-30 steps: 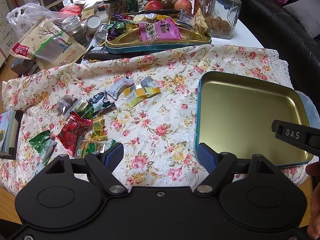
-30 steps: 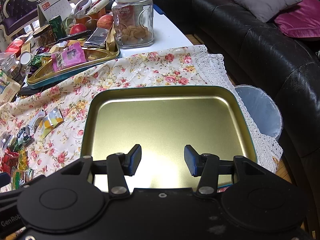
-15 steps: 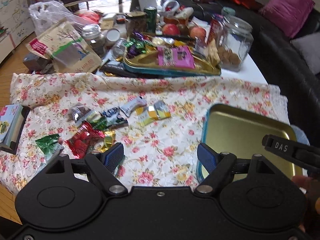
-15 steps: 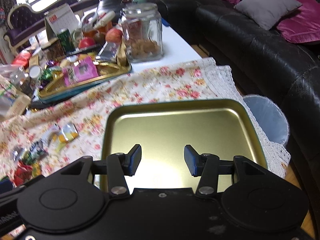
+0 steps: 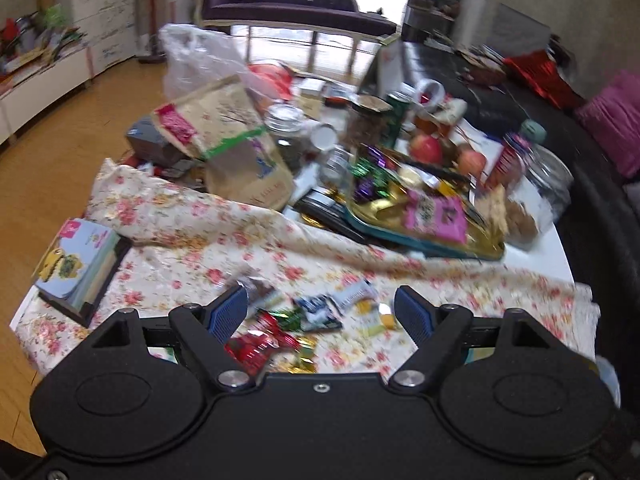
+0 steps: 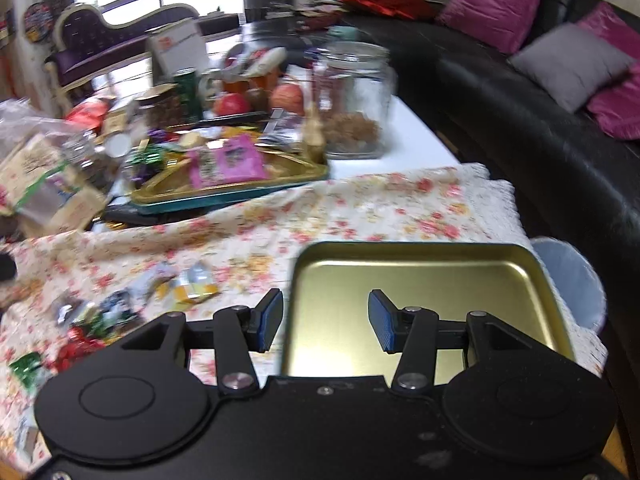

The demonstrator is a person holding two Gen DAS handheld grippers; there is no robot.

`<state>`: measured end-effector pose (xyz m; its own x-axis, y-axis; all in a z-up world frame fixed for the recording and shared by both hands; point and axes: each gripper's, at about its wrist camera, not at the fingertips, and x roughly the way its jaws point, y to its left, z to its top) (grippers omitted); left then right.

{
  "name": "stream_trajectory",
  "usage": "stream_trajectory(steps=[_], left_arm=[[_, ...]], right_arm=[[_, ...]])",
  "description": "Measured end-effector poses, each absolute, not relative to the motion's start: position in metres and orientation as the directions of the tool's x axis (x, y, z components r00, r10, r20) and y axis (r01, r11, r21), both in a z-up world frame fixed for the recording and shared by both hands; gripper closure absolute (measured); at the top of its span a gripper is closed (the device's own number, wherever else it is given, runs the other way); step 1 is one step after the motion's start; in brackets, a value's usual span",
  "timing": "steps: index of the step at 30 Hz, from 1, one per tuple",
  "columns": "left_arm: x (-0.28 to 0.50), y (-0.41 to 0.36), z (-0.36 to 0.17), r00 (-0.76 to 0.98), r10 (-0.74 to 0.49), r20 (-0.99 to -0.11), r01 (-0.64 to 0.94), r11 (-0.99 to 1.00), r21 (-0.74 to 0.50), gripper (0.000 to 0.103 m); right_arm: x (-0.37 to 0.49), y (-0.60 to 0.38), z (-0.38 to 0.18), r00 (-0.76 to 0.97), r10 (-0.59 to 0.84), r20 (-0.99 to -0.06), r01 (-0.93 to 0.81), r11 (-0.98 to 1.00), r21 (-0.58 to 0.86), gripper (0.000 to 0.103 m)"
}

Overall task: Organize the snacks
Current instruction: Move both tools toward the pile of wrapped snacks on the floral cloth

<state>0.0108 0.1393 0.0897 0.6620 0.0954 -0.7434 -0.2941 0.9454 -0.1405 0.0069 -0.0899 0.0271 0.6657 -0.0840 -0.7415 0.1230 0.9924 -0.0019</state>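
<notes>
My left tongs (image 5: 320,312) stand wide with nothing between the pads, held above the loose snacks (image 5: 288,328) that lie scattered on the floral cloth (image 5: 200,248) near the counter's near edge. My right tongs (image 6: 325,320) stand partly apart, narrower than the left, and grip nothing; they hang over the near left rim of the empty gold tin (image 6: 420,280), which sits on the cloth at the counter's near right corner. The same snacks (image 6: 120,308) lie left of that tin, apart from it. Toward the far edge a second tin (image 6: 224,184) holds a pink packet (image 6: 226,162) and other wrappers. Just right of it stands a glass jar (image 6: 352,100) on bare white counter (image 6: 412,136). Both views are blurred.
</notes>
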Motion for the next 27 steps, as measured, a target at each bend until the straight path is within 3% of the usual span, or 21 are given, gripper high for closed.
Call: stream_trajectory(steps=[13,19,27], left_arm=[[0.044,0.252,0.118,0.593,0.292,-0.75,-0.534,0.84,-0.095,0.023],[0.04,0.295,0.122,0.579,0.259,-0.773,-0.589,0.789,-0.177,0.024],[0.039,0.314,0.123,0.577,0.279,-0.768,-0.579,0.802,-0.143,0.024]], right_arm=[[0.027,0.013,0.036,0.59,0.148,-0.793,-0.184,0.982,0.046,0.054],[0.054,0.053,0.031,0.556,0.187,-0.809,-0.228,0.971,0.068,0.054],[0.095,0.101,0.001,0.447,0.259,-0.856,-0.229,0.958,0.171,0.056]])
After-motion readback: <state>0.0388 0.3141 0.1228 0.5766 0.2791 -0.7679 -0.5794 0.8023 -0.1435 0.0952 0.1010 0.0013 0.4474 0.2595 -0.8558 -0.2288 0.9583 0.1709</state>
